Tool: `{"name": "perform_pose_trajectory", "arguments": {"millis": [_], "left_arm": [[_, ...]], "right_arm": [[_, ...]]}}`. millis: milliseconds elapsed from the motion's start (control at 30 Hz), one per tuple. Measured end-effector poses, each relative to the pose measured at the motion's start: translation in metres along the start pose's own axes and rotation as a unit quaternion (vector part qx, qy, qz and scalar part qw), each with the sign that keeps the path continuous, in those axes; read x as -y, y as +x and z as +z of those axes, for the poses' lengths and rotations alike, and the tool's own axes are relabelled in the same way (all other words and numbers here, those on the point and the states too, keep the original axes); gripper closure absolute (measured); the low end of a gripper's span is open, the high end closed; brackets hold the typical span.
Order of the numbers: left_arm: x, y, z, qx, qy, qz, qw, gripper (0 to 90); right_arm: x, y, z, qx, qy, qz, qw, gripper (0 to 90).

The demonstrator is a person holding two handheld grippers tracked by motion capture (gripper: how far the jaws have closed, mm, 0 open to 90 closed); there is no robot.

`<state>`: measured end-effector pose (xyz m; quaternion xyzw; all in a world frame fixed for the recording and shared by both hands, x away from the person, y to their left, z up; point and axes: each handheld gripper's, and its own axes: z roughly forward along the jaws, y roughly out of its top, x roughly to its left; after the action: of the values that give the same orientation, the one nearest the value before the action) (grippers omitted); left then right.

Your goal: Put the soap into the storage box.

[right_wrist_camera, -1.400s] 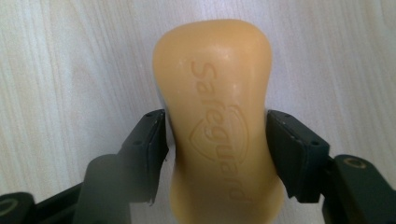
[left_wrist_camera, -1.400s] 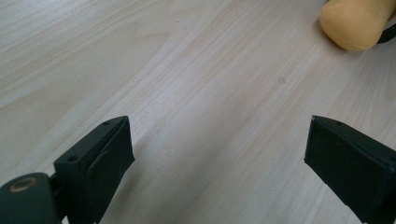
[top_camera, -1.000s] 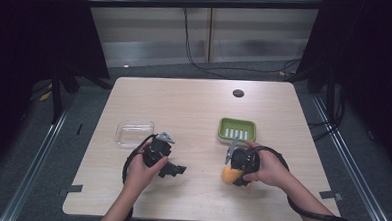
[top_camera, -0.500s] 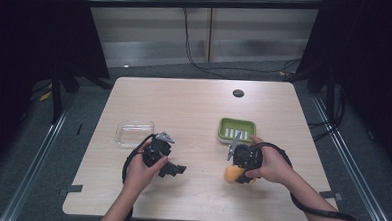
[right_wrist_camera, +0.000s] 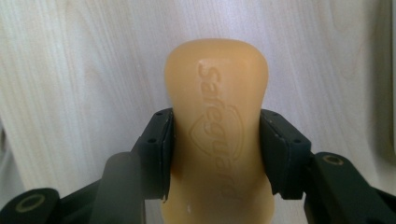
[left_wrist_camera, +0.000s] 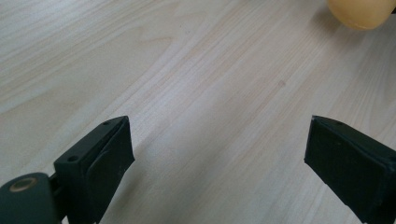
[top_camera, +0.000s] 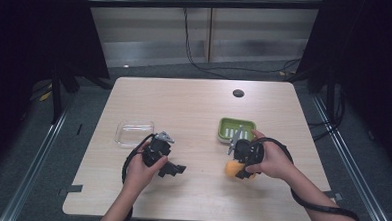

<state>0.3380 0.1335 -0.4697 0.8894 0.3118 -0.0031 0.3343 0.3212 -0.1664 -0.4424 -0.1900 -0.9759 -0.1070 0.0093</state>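
My right gripper [right_wrist_camera: 215,135] is shut on a yellow-orange soap bar [right_wrist_camera: 217,93] with raised lettering; both pads press on its narrow waist. From above, that gripper [top_camera: 237,168] points down at the table's front right with the soap [top_camera: 230,169] under it, just in front of a green soap dish [top_camera: 223,129]. Whether the bar touches the wood I cannot tell. Resting at the front left, my left gripper [top_camera: 174,168] is open. Its wide-apart jaws hold nothing over bare wood [left_wrist_camera: 217,149], and the soap [left_wrist_camera: 359,11] shows at that view's top right corner.
A clear plastic container [top_camera: 134,133] lies left of the left hand. A small dark round hole [top_camera: 238,93] sits near the table's far edge. Black cables loop from both grippers along the forearms. Dark floor and metal rails flank the table.
The right hand has shifted very slightly with the soap still gripped. The left hand and its gripper have stayed where they were.
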Motion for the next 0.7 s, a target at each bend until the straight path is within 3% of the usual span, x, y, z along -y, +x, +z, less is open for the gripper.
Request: {"name": "perform_pose_trajectory", "arguments": {"millis": [467,533,567,600,700], "left_arm": [[0.000,-0.001,0.002,0.001,0.002,-0.004,1.0000,7.7],[0.000,0.002,0.000,0.002,0.013,0.014,0.9998,7.7],[0.000,0.002,0.001,0.002,0.011,0.011,0.9999,7.7],[0.001,0.000,0.002,0.002,0.003,0.000,1.0000,7.7],[0.001,0.000,0.002,0.003,0.001,-0.003,1.0000,7.7]], "right_arm": [[-0.002,-0.010,-0.011,-0.007,-0.013,0.016,0.9998,49.9],[-0.002,-0.010,-0.012,-0.006,-0.013,0.021,0.9997,49.9],[-0.003,-0.010,-0.013,-0.008,-0.011,0.030,0.9995,49.9],[-0.003,-0.012,-0.013,-0.009,-0.016,0.024,0.9995,49.9],[-0.003,-0.014,-0.014,-0.010,-0.016,0.030,0.9994,49.9]]}}
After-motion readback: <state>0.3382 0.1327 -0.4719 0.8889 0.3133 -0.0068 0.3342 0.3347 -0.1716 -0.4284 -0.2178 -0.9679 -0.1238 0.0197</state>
